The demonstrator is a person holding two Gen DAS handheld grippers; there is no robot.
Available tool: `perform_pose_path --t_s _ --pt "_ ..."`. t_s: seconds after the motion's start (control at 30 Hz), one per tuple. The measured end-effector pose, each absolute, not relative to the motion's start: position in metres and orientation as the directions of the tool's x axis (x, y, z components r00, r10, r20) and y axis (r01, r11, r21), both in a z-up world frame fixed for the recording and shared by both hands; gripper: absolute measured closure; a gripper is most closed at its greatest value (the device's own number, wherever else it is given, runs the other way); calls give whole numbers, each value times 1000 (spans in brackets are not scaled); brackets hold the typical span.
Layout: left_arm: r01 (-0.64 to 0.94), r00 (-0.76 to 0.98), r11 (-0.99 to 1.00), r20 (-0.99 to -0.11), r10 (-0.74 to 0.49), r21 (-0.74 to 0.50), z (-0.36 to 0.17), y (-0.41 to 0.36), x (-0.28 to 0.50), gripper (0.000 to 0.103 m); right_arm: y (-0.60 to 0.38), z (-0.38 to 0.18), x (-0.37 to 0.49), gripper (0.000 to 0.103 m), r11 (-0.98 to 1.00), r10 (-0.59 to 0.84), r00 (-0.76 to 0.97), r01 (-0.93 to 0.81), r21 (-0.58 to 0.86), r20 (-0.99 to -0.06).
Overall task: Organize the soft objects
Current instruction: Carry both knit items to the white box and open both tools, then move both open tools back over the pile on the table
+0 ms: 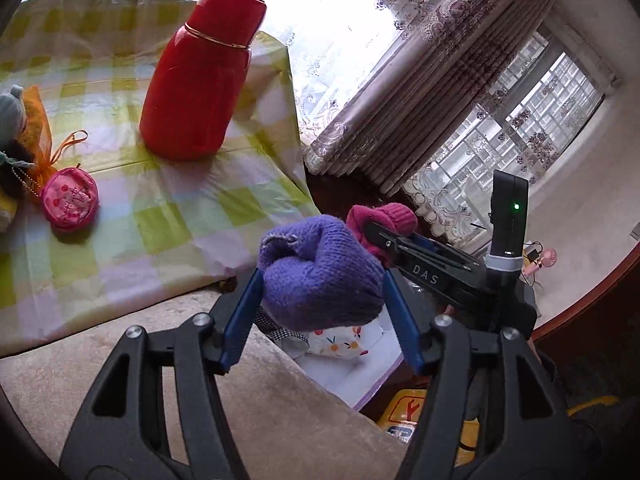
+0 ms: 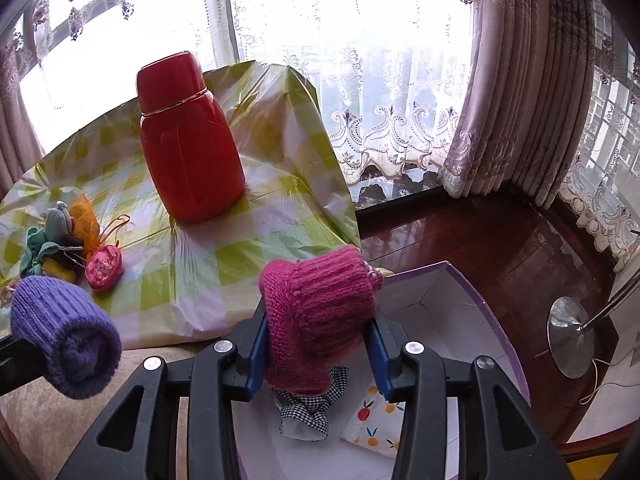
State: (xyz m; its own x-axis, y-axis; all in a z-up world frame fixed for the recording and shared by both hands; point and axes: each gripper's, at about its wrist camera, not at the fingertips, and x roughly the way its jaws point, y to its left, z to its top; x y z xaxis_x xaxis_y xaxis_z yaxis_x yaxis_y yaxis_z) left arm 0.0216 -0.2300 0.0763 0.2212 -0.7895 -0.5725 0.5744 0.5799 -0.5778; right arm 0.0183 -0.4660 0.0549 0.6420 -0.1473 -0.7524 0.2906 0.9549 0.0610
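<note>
The box (image 2: pixel 492 312), white inside with a purple rim, sat open on the floor below the desk's (image 2: pixel 192 280) edge, and in it lay a black-and-white checked cloth (image 2: pixel 308 412) and a fruit-print cloth (image 2: pixel 376 428). Over it, the right tongs (image 2: pixel 320 344) gripped the pink knit piece (image 2: pixel 316 312). The left tongs (image 1: pixel 320 312) stood spread around the purple knit piece (image 1: pixel 320 276); whether they pressed it I could not tell. Back on the checked cover stood a red flask (image 2: pixel 188 148), with a pink round pouch (image 2: pixel 104 266) and small soft toys (image 2: pixel 56 240) bunched beside it.
</note>
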Motion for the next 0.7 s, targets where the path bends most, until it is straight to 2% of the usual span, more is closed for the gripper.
perform_pose_path --t_s 0.07,0.13,0.7 --pt "585 188 568 -584 -789 -578 74 -240 19 18 -470 57 19 52 954 -157 643 296 54 -750" --pt "584 192 577 -593 -782 -571 73 -241 19 18 -473 58 20 48 951 -160 641 303 56 -751" --pt "484 330 660 -579 -746 -574 71 -200 39 18 -460 52 30 47 959 -108 632 268 86 -767"
